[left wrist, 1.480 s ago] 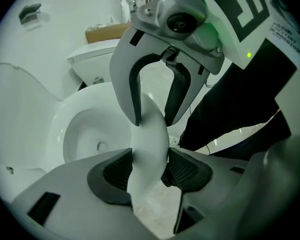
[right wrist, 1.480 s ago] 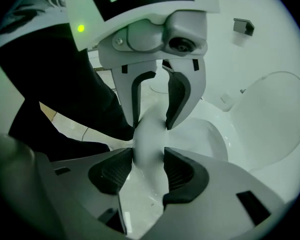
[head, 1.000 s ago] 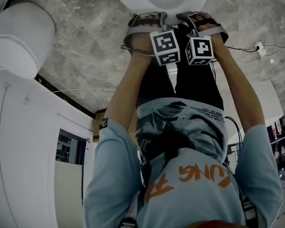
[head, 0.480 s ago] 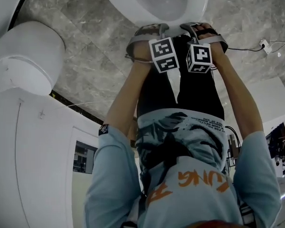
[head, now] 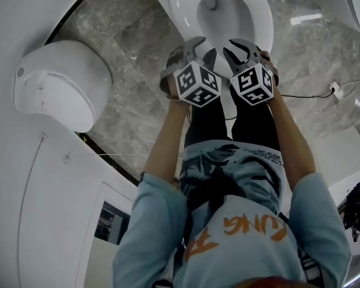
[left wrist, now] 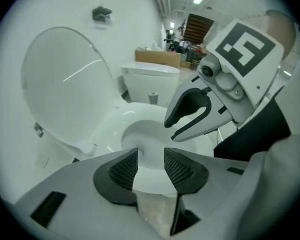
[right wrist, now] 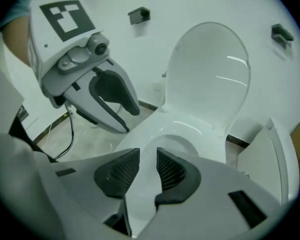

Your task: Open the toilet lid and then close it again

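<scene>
The white toilet (head: 186,5) stands with its bowl uncovered in the head view. Its lid (left wrist: 65,84) is raised upright against the wall, also seen as the lid (right wrist: 210,69) in the right gripper view. My left gripper (head: 195,47) and right gripper (head: 240,48) hang side by side over the bowl's front rim, clear of it. The left gripper (left wrist: 151,159) has its jaws opening, with a gap and only the bowl behind them. The right gripper (right wrist: 148,161) has its jaws closing, and nothing is between its pads.
A rounded white fixture (head: 60,89) sits left of the toilet on the grey marbled floor. A black cable (head: 306,95) runs along the floor at the right. A second toilet (left wrist: 150,81) and a cardboard box (left wrist: 157,58) stand further back.
Both grippers have come up and away from the bowl's front rim and rolled. Much more of the bowl now shows in the head view.
</scene>
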The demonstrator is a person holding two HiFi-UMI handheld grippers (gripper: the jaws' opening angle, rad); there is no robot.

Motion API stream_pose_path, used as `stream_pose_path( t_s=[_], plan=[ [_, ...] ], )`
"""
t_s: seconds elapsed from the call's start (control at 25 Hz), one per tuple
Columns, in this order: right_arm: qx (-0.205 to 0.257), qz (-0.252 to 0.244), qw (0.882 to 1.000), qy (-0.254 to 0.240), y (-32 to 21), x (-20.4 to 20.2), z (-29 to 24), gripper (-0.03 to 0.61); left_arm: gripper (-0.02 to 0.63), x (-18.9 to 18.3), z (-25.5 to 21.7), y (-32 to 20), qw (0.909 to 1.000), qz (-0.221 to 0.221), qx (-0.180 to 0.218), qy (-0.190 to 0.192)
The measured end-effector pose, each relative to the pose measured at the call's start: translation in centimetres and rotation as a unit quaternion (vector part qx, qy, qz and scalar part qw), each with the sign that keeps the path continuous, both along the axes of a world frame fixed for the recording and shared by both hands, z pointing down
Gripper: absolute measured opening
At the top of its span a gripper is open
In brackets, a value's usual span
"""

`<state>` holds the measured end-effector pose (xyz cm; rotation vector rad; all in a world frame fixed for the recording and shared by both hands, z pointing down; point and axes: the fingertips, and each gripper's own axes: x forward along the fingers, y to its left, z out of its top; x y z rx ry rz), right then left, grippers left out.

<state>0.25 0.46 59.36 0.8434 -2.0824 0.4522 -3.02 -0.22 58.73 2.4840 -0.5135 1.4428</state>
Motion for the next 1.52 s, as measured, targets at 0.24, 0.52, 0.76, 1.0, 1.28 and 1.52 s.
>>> stream_pose_path(
  t_s=[0.24, 0.52, 0.76, 1.0, 1.28, 1.52],
  plan=[
    [0.058, 0.1, 0.993, -0.026, -7.7, 0.0, -8.2, 0.066, 0.183, -3.9, -8.8, -8.2, 0.9893, -0.123, 0.061, 0.049],
    [0.13, 0.151, 0.979, -0.03, -15.8, 1.4, -17.1, 0.057, 0.187, -6.3, -17.2, -17.3, 0.9749, -0.155, 0.14, 0.077],
    [0.197, 0.13, 0.972, 0.01, -23.9, 2.0, -23.7, 0.099, 0.206, -6.0, -23.1, -25.4, 0.9657, -0.143, 0.196, 0.092],
    [0.236, 0.068, 0.967, 0.064, -31.5, 2.0, -28.1, 0.128, 0.232, -4.9, -26.4, -33.2, 0.9595, -0.117, 0.246, 0.071],
    [0.248, 0.019, 0.963, 0.101, -36.2, 1.6, -29.1, 0.141, 0.153, -2.8, -24.9, -37.1, 0.9698, -0.095, 0.216, 0.061],
    [0.264, -0.048, 0.951, 0.157, -36.4, 1.2, -28.7, 0.206, 0.113, -2.1, -25.1, -35.9, 0.9696, -0.091, 0.22, 0.056]
  ],
)
